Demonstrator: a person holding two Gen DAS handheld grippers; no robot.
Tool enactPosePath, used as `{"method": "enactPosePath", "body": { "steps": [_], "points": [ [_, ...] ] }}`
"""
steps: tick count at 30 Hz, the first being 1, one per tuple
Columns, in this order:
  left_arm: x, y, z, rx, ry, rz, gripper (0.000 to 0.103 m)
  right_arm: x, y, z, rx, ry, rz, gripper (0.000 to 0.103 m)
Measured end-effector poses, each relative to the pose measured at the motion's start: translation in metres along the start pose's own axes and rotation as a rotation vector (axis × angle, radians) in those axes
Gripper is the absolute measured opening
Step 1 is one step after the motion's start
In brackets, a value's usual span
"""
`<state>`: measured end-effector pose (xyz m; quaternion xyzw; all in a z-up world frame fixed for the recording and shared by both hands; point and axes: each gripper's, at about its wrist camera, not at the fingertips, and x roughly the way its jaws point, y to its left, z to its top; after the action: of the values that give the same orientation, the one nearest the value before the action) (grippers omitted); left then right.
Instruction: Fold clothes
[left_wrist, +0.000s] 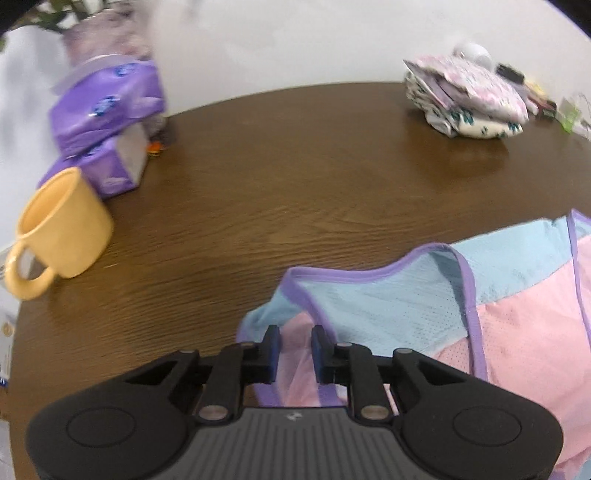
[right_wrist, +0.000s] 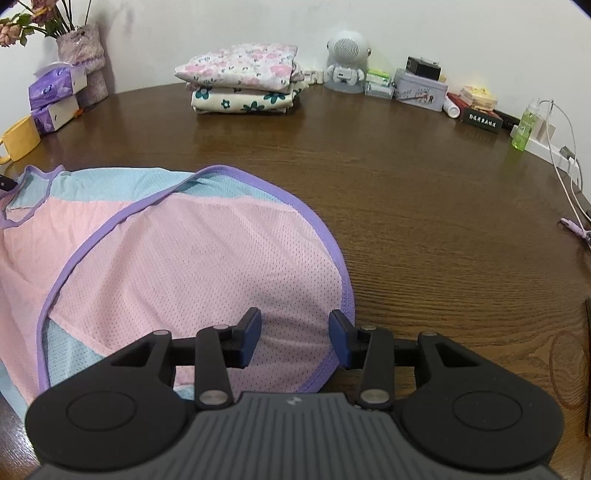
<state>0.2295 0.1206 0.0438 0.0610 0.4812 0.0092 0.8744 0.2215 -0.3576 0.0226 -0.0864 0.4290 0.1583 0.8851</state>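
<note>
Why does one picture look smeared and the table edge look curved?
Left wrist view: motion blur smears the yellow mug and purple tissue packs; the gripper body stays sharp. Right wrist view: crisp, the folded floral stack is clear. Both: the fisheye lens bows the table and darkens the corners.

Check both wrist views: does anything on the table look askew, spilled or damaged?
Only the pink and blue garment stands out: it lies rumpled, one purple-trimmed edge flopped over. The tissue packs are stacked slightly askew. The folded clothes sit neatly, and nothing looks spilled or damaged.
</note>
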Motion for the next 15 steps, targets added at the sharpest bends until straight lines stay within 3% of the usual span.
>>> {"method": "enactPosePath", "body": {
  "steps": [3,8,15],
  "points": [
    [-0.001,-0.005,0.003,0.026,-0.005,-0.002,0.024,0.001,-0.001,0.003,0.001,0.018,-0.003,0.046],
    [-0.017,0.026,0.006,-0.066,-0.046,0.003,0.026,0.002,0.0,0.004,0.007,0.032,-0.016,0.052],
    [0.009,0.04,0.004,-0.094,0.023,-0.026,0.023,0.005,-0.007,0.004,0.055,0.041,-0.012,0.058]
  ]
}}
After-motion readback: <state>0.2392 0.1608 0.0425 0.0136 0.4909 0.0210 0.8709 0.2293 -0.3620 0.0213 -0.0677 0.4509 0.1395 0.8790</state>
